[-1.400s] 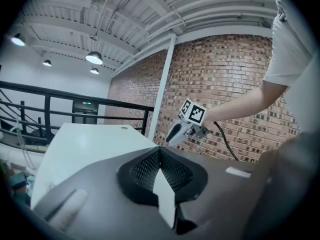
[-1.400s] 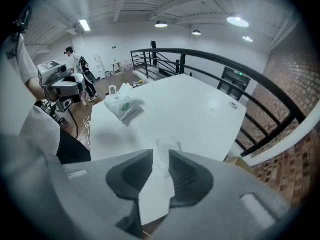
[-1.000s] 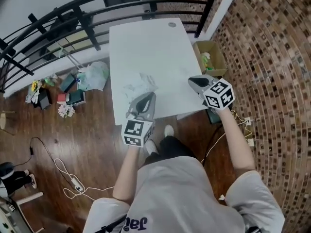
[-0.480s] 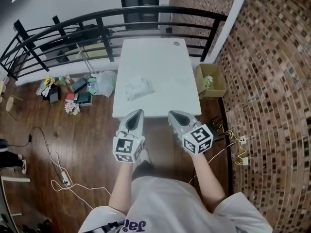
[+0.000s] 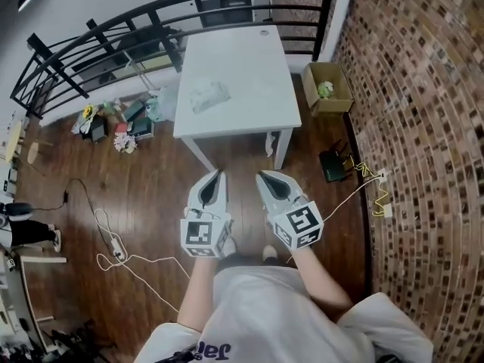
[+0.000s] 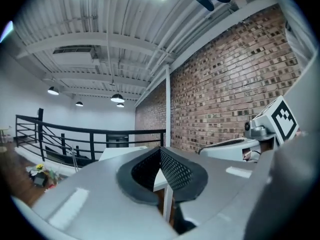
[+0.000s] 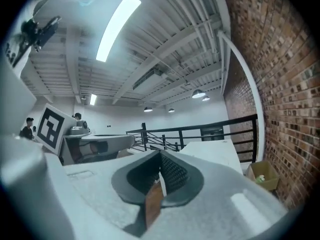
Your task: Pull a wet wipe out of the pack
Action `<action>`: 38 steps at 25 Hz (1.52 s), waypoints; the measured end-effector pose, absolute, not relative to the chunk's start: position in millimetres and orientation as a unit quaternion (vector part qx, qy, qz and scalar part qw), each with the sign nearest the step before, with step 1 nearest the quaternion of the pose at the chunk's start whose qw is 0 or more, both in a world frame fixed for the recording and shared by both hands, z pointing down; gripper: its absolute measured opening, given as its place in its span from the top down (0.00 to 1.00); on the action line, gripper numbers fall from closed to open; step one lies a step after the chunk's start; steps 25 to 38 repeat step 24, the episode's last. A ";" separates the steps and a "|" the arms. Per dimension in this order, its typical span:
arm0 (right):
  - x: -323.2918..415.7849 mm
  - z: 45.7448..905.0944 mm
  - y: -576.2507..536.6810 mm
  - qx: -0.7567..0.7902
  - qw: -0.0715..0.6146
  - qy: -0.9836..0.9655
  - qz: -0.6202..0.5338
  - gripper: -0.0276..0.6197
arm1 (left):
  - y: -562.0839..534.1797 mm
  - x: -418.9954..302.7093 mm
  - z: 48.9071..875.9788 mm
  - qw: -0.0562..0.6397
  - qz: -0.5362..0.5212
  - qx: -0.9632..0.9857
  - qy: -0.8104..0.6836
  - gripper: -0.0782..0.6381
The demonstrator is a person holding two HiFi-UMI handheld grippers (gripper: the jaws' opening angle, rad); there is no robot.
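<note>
- Two tools show in the head view: the left hand-held gripper (image 5: pixel 215 181) and the right hand-held gripper (image 5: pixel 269 181) hang side by side over the wood floor (image 5: pixel 151 203), well apart from the tabletop (image 5: pixel 249 74). Only this view shows the wet wipe pack (image 5: pixel 208 97), lying on the tabletop's left part. It looks soft, light and crinkly. I would pinch the wipe at the pack's opening, which is too small to see.
- Left gripper view: the jaws are closed together, with nothing between them.
- Right gripper view: these jaws are closed and empty too.

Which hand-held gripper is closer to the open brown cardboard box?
The right hand-held gripper: it sits on the side of the open brown cardboard box, the left hand-held gripper farther away.
</note>
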State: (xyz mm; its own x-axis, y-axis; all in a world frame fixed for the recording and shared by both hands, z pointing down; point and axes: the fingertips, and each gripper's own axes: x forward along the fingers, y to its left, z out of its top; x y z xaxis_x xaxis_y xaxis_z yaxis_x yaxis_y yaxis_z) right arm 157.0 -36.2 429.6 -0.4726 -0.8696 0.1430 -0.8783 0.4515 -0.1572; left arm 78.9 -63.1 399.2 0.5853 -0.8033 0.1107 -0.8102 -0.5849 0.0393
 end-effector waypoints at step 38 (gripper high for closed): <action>54.5 388.7 -24.7 0.511 0.022 -0.858 0.046 0.97 | -39.9 -33.8 382.2 0.003 -0.005 0.877 -0.481 0.87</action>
